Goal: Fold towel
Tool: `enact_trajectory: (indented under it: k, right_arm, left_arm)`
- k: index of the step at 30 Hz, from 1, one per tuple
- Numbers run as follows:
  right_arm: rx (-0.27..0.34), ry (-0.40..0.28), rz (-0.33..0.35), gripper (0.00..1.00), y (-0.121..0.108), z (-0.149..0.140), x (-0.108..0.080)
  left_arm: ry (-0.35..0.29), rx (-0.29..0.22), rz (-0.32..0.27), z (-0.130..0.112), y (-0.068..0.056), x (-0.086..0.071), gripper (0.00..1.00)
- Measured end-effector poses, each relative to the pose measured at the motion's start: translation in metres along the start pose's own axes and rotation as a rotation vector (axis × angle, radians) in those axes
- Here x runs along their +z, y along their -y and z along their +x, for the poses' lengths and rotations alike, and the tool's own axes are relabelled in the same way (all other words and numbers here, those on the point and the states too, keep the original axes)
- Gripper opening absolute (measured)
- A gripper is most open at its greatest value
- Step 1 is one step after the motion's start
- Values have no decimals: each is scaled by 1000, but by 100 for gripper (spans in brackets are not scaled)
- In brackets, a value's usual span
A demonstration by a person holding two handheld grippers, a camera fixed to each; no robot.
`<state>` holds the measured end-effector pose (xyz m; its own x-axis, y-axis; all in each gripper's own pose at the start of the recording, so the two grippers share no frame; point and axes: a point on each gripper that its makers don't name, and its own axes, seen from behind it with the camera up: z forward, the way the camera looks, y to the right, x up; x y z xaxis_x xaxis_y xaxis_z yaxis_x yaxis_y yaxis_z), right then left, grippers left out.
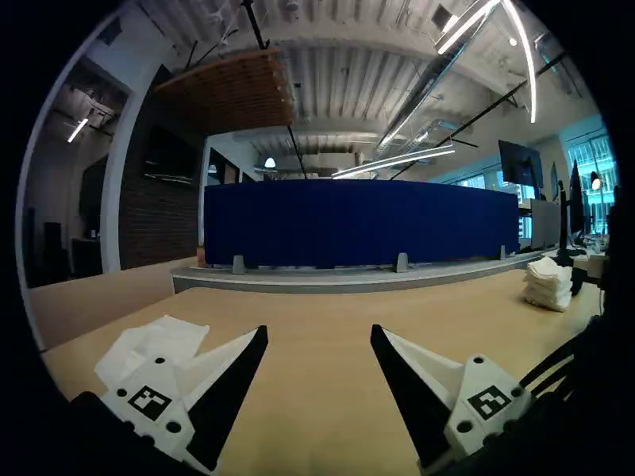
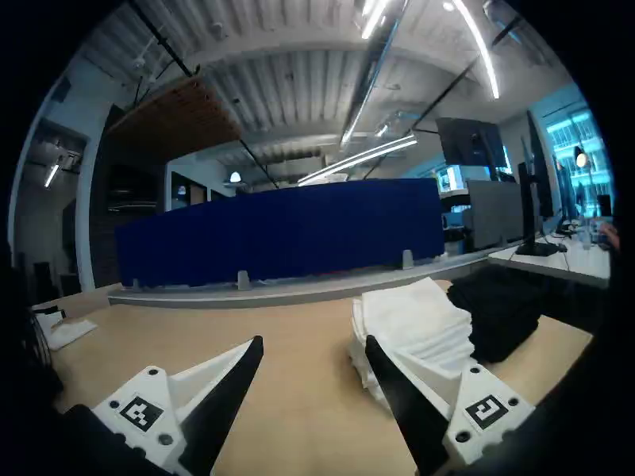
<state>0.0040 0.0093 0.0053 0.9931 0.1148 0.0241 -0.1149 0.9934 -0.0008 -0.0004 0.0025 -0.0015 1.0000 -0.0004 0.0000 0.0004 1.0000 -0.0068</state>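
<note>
White folded towels point(image 2: 413, 313) lie beside right gripper point(image 2: 313, 341); its jaws and left gripper's point(image 1: 319, 328) stand wide.

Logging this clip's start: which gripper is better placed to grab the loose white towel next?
Left, probably. The loose white towel lies close beside the left gripper, which is open. The right gripper, also open, faces the stack of folded towels instead.
</note>
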Motion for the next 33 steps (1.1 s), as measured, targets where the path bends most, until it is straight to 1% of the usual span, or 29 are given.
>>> enact_trajectory:
  k: [5,8,14,20,23,33]
  right_arm:
    - [-9,-9,1,100,2,0,-2]
    - [-27,-21,3,100,3,-1,-5]
    - [-68,-24,13,99,9,-5,-7]
    - [-104,-24,11,99,12,-6,-6]
    - [-114,-24,5,100,11,-7,-5]
    - [-115,-24,6,99,10,-7,-5]
  left_arm:
    - [0,0,0,0,0,0,96]
    - [0,0,0,0,0,0,96]
    - [0,0,0,0,-1,0,96]
    - [0,0,0,0,-1,0,97]
    - [0,0,0,0,-1,0,96]
    - [0,0,0,0,-1,0,97]
